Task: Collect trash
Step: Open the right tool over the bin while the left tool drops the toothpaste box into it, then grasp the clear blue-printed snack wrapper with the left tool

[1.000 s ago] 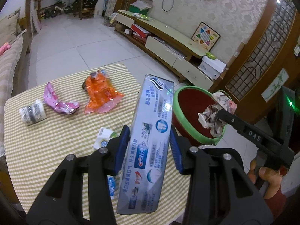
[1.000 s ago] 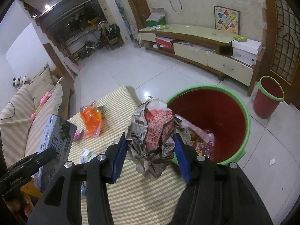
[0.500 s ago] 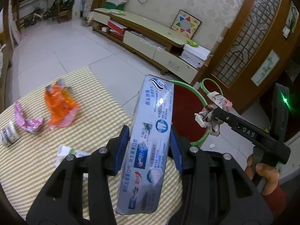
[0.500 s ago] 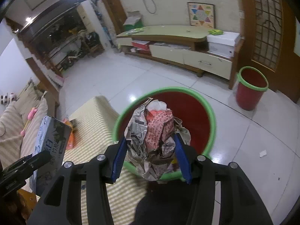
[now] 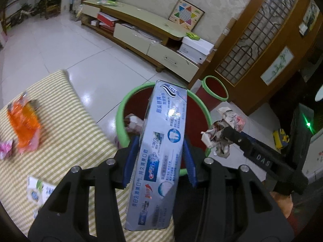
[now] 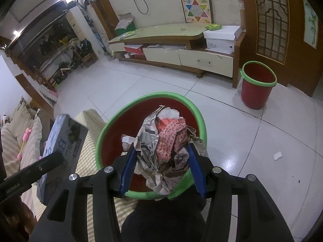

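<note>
My left gripper (image 5: 160, 160) is shut on a long silver-blue toothpaste box (image 5: 163, 147), whose far end reaches over the red bin with a green rim (image 5: 121, 121) beside the table. My right gripper (image 6: 161, 166) is shut on a crumpled wad of newspaper (image 6: 165, 147), held above that same bin (image 6: 101, 141). In the left wrist view, the right gripper (image 5: 224, 135) and its paper wad (image 5: 220, 135) hang to the right of the bin. The toothpaste box (image 6: 60, 141) appears at the left of the right wrist view. Some trash (image 5: 134, 123) lies inside the bin.
A striped yellow tablecloth (image 5: 66, 133) carries an orange wrapper (image 5: 25, 125), a pink wrapper (image 5: 6, 147) and a white packet (image 5: 38, 189). A second red bin (image 6: 256, 86) stands by the wooden door. A low TV cabinet (image 6: 181, 46) lines the wall. A sofa (image 6: 18, 133) is at the left.
Both grippers have swung away from the table toward the bin. The toothpaste box now points over the bin's mouth, and the paper wad hangs right above it.
</note>
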`<state>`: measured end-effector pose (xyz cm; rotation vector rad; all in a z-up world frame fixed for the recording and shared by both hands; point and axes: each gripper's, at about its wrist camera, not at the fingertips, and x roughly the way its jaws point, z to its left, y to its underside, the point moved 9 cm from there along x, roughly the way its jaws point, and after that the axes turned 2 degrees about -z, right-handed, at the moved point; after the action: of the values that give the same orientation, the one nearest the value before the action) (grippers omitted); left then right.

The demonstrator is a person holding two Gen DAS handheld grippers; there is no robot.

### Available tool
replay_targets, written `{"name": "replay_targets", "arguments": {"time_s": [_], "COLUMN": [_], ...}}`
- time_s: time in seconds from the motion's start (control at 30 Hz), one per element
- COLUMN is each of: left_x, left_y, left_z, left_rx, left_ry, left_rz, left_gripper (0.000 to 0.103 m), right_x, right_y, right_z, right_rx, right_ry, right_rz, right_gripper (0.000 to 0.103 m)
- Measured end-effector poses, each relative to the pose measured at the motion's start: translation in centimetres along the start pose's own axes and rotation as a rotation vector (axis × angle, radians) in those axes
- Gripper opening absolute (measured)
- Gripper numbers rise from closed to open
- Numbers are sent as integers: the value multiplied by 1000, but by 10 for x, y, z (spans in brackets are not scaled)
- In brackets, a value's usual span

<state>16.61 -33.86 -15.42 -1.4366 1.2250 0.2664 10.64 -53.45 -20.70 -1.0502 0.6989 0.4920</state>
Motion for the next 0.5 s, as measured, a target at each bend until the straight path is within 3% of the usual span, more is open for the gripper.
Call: {"name": "replay_targets", "arguments": {"time_s": [0.2, 0.27, 0.3, 0.5], "left_x": [27, 28, 27, 4], "left_y": [-17, -21, -24, -16], "left_z": [-21, -20, -18, 11], "left_rx": [74, 69, 63, 30], "left_ry": [14, 11, 8, -37], "left_rz": [5, -13, -28, -56], "left_gripper": [45, 68, 71, 72], "right_x": [12, 19, 21, 25], "right_y": [-9, -13, -14, -17], "right_z": [-5, -5, -5, 1], "right_rx": [7, 8, 8, -8], "right_ry": [7, 7, 7, 3], "right_rz": [-2, 0, 0, 4], "right_gripper": [51, 65, 68, 71]}}
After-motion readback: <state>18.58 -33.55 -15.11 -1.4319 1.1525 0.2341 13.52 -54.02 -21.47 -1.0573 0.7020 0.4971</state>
